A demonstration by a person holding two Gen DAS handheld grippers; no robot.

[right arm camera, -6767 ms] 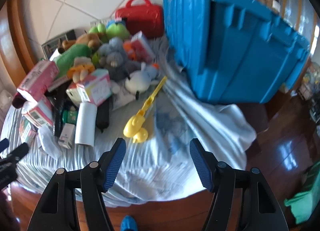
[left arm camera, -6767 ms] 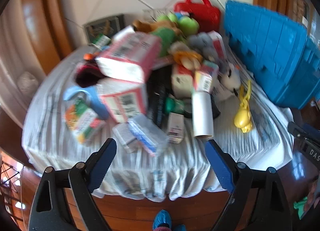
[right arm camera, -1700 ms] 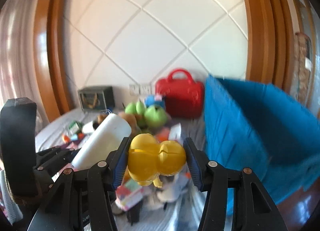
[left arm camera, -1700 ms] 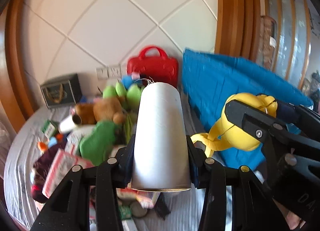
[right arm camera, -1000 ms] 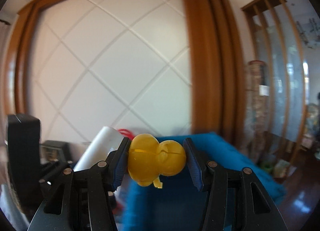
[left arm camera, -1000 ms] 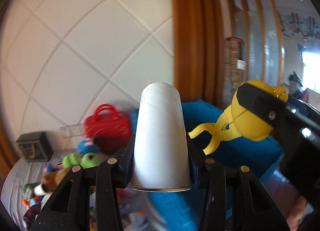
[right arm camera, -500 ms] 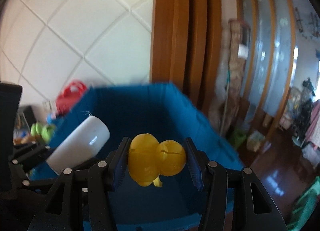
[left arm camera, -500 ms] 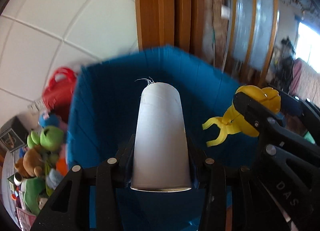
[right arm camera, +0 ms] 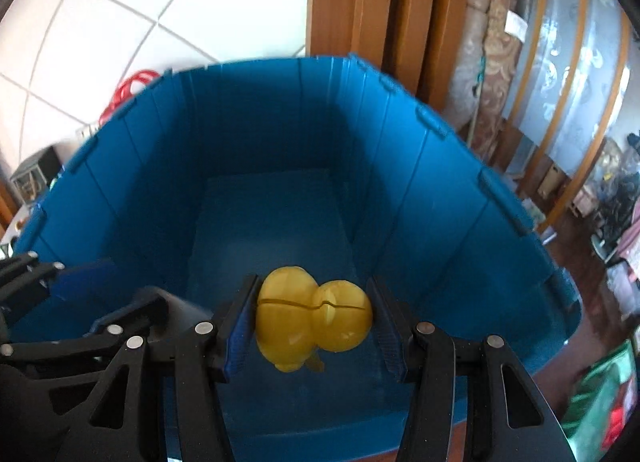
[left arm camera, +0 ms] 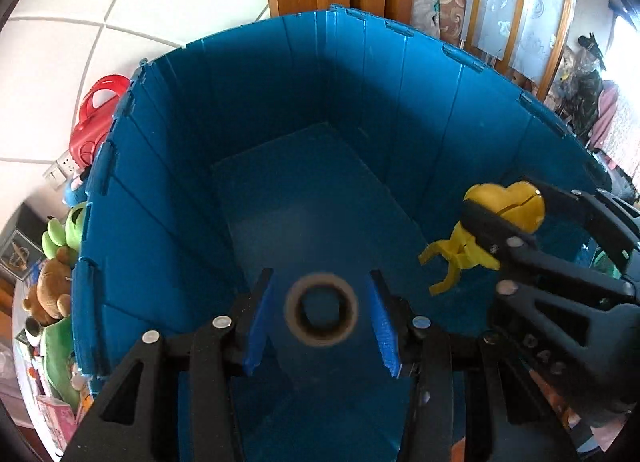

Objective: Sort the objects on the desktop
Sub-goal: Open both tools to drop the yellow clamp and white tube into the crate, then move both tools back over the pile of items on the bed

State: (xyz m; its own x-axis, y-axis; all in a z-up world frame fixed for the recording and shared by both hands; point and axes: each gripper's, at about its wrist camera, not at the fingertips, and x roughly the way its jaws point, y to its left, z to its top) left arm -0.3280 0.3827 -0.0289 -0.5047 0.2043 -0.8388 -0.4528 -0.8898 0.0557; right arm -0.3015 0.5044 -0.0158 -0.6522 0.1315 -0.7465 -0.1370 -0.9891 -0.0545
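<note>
Both grippers point down into a deep blue bin [left arm camera: 280, 102], whose far wall [right arm camera: 280, 122] also fills the right wrist view. A white roll with a brown cardboard core [left arm camera: 291, 310], seen end-on and blurred, sits between the blue pads of my left gripper [left arm camera: 320, 278]. Its jaws are opening, with a gap on each side of the roll. My right gripper [right arm camera: 312, 286] is shut on a yellow duck toy [right arm camera: 308, 322]. In the left wrist view that duck [left arm camera: 508, 206] hangs at the right over the bin, its claw end [left arm camera: 452, 258] pointing down.
Left of the bin lie a red bag [left arm camera: 96, 118], green plush toys [left arm camera: 64, 230], a brown bear [left arm camera: 52, 286] and a pink box [left arm camera: 52, 418]. Behind the bin stand wooden door posts [right arm camera: 360, 2]. Glossy wood floor [right arm camera: 580, 230] shows at the right.
Both grippers swung over the bin and tipped down into it. The roll, gripped upright half a second ago, now shows end-on and loose between the left pads. The duck stays gripped.
</note>
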